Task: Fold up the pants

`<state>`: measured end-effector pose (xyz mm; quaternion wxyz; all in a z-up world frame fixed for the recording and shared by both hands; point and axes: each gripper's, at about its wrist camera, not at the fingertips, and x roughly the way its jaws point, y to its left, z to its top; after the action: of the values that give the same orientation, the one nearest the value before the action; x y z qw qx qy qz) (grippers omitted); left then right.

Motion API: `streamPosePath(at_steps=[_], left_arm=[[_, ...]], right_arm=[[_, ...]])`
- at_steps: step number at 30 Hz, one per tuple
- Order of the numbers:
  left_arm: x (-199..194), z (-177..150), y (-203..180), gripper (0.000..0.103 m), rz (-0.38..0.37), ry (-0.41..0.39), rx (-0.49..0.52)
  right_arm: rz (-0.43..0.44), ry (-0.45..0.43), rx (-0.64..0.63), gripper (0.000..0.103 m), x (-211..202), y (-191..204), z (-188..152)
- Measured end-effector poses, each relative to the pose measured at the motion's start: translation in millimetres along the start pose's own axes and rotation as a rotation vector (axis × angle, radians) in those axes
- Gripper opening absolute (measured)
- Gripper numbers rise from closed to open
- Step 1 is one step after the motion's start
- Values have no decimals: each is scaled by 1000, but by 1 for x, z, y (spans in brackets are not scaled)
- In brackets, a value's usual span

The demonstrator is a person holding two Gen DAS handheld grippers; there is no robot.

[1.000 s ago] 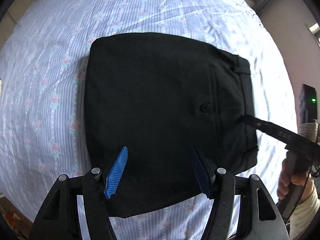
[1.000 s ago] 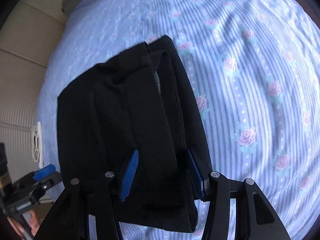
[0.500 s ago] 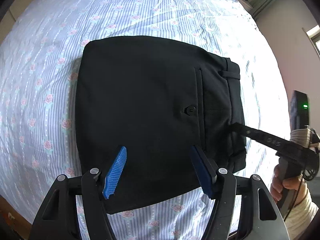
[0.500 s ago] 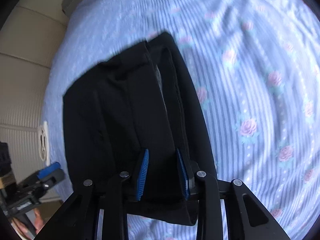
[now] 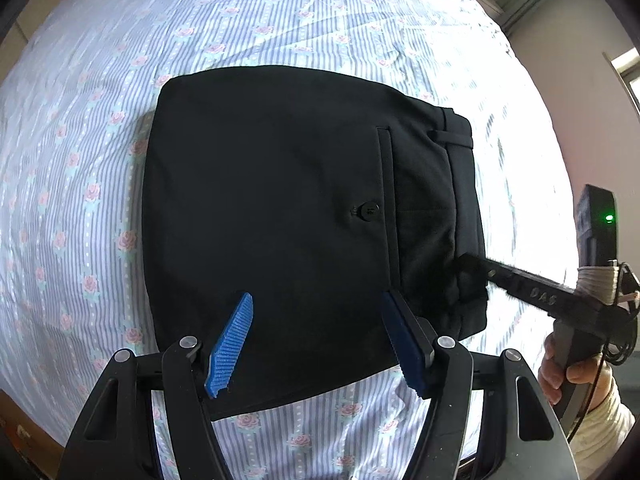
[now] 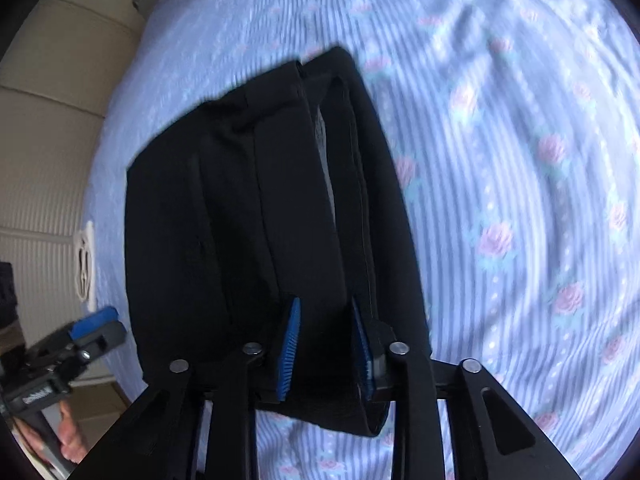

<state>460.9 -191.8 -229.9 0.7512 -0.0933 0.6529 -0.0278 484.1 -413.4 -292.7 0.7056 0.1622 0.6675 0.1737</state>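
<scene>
Striped pale-blue bedsheet with pink roses fills both wrist views, and on it lies a pair of black dress pants, already folded into a compact, nearly square packet. Seen from the left wrist, the packet's waistband with its belt loop runs along the 3 o'clock edge, a buttoned back pocket just inside it, and the smooth fold edge sits at 9 o'clock.

Left hand-held gripper hangs over the packet's 6 o'clock edge with its blue pads spread wide and nothing between them; whether the pads rest on the cloth cannot be told. Right hand-held gripper has come in from 3 o'clock onto the waistband end. Its jaws, having just closed and then eased slightly apart, stand narrow with a ridge of waistband cloth between the blue pads, which appear to pinch it, though contact is hard to confirm in the blur.

Any further fold would likely turn on this: the waistband end lies under the right hand, the fold edge well apart at 9 o'clock, so the right hand is the nearer to lift.
</scene>
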Motion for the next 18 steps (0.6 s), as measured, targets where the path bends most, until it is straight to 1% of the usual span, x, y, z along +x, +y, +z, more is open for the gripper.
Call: streamPosePath(at_steps=[2, 4, 5, 6, 7, 9, 12, 18], left_arm=[[0, 2, -1, 66, -3, 4, 2], [1, 3, -2, 66, -6, 7, 3], [1, 4, -3, 66, -6, 9, 5], [2, 5, -3, 66, -4, 10, 6], [3, 5, -4, 66, -4, 10, 6], [3, 6, -5, 66, -4, 12, 3], [4, 7, -8, 66, -8, 13, 3], [0, 10, -13, 66, -9, -1, 19]], right_arm=[[8, 0, -2, 38, 5, 2, -3], [-24, -16, -30, 37, 5, 9, -3], [-41, -21, -38, 31, 5, 11, -3], [-61, -31, -44, 21, 3, 14, -3], [-104, -52, -58, 8, -2, 16, -2], [-138, -80, -59, 7, -8, 17, 2], [-157, -100, -51, 6, -11, 17, 8], [-224, -153, -31, 6, -25, 7, 17]])
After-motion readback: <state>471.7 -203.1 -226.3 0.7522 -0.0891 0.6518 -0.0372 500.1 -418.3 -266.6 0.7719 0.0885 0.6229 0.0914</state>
